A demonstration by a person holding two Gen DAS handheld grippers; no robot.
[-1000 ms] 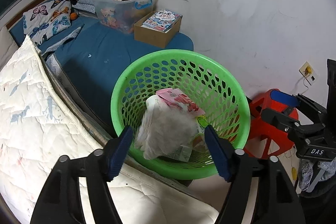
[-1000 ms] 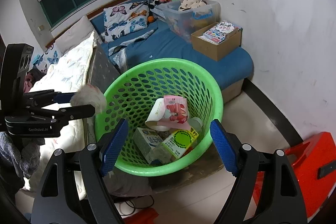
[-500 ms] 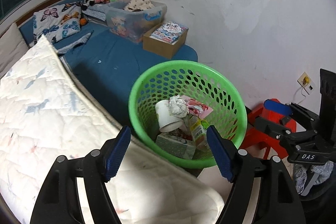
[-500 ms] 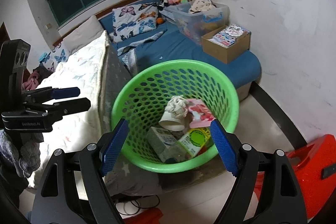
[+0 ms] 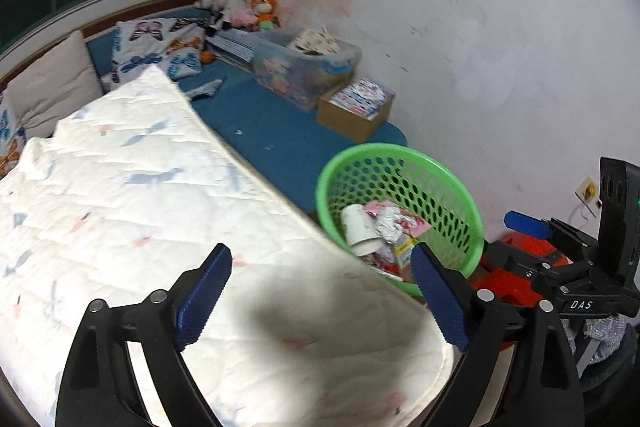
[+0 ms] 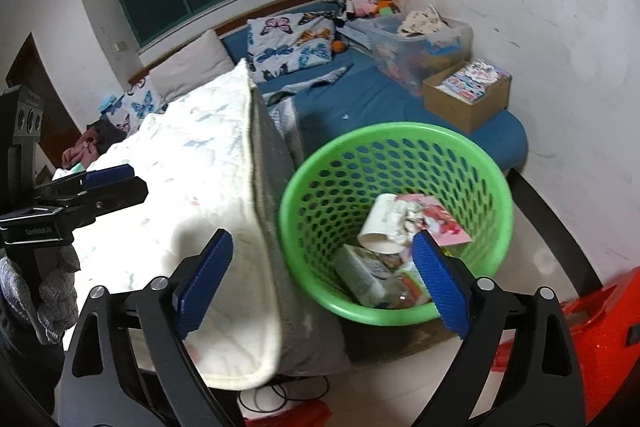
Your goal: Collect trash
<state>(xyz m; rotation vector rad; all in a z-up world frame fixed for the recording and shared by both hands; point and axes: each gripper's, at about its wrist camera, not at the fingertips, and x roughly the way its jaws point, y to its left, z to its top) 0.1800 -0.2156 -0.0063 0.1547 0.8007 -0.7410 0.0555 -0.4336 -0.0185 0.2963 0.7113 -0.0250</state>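
A green perforated basket stands on the floor at the bed's foot, also in the left wrist view. It holds a white paper cup, a crumpled tissue, a pink wrapper and cartons. My left gripper is open and empty above the white quilt. My right gripper is open and empty, over the basket's near left rim and the quilt's corner.
A blue bed sheet carries a clear storage bin, a cardboard box of books, butterfly pillows and plush toys. A red stool stands at the right. A cable lies on the floor.
The tissue left my left gripper and now lies in the basket. Both grippers pulled back and up from the basket; the left one swung left over the quilt.
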